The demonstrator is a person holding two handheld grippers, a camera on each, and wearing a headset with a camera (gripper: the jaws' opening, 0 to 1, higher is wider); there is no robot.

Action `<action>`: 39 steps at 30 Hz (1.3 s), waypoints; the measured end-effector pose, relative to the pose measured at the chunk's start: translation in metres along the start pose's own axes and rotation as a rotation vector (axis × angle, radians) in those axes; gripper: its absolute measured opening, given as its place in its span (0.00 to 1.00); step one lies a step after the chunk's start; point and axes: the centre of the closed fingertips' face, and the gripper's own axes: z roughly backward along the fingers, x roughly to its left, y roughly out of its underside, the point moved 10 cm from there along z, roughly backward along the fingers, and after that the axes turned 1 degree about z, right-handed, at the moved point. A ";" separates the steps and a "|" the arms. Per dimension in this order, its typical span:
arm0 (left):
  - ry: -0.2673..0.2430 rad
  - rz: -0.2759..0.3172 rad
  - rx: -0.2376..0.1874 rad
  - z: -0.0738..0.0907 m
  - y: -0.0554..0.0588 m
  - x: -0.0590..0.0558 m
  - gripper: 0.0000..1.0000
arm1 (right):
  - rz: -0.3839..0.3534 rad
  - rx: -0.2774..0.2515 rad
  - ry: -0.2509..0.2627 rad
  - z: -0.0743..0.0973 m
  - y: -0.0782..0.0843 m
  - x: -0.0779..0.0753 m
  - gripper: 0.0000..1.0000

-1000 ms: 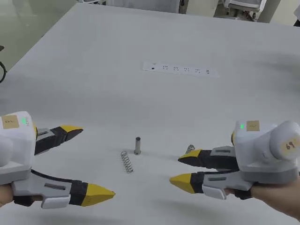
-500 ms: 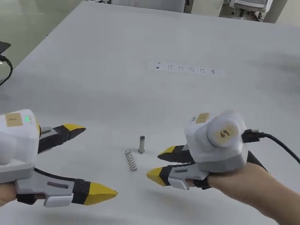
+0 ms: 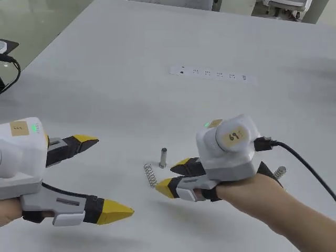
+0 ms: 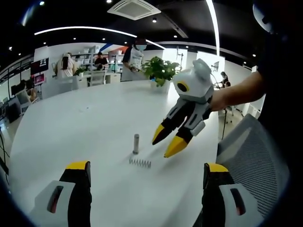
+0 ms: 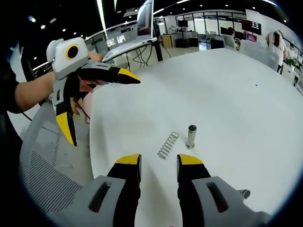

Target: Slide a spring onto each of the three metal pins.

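**Spring flat on the bench, just beside an upright pin; both grippers empty**

Nearest the person, at the lower left of the head view, the left gripper hovers above the bench with its jaws spread wide and nothing between them. Its yellow tips point toward the middle of the work area, well apart from the spring.

To its right, the right gripper is held low, with its black cable trailing off to the right. Its jaws stand a narrow gap apart and grip nothing. The tips sit just beside the spring, on its right; whether they touch it cannot be told.

The spring lies on its side on the white surface. The small metal pin stands upright just behind it (close, though the two look apart in the right gripper view).

Past the right hand, at its far edge, lies a second small coiled piece. It is too small to tell whether it sits on a pin.

Farther back, a white power strip lies flat on the bench. A dark cord curls at the far left edge.
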 end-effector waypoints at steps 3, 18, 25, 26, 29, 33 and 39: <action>-0.001 0.003 0.001 0.001 0.001 0.000 0.96 | -0.005 0.011 0.021 -0.008 -0.001 0.000 0.28; -0.009 0.021 0.011 0.004 0.008 -0.001 0.94 | -0.144 0.008 0.060 -0.033 -0.002 -0.005 0.20; -0.007 0.023 0.016 0.003 0.009 0.000 0.94 | -0.105 0.053 0.071 -0.043 0.002 -0.003 0.19; -0.008 0.024 0.014 0.003 0.009 0.000 0.94 | -0.102 0.058 0.069 -0.044 0.002 -0.002 0.19; -0.009 0.023 0.012 0.004 0.008 0.000 0.94 | -0.069 0.074 0.076 -0.046 0.005 0.000 0.17; -0.010 0.024 0.017 0.005 0.010 0.000 0.94 | -0.007 0.078 0.089 -0.047 0.005 -0.001 0.11; -0.004 0.026 0.022 0.003 0.011 -0.003 0.94 | 0.104 0.091 0.088 -0.046 0.005 -0.001 0.08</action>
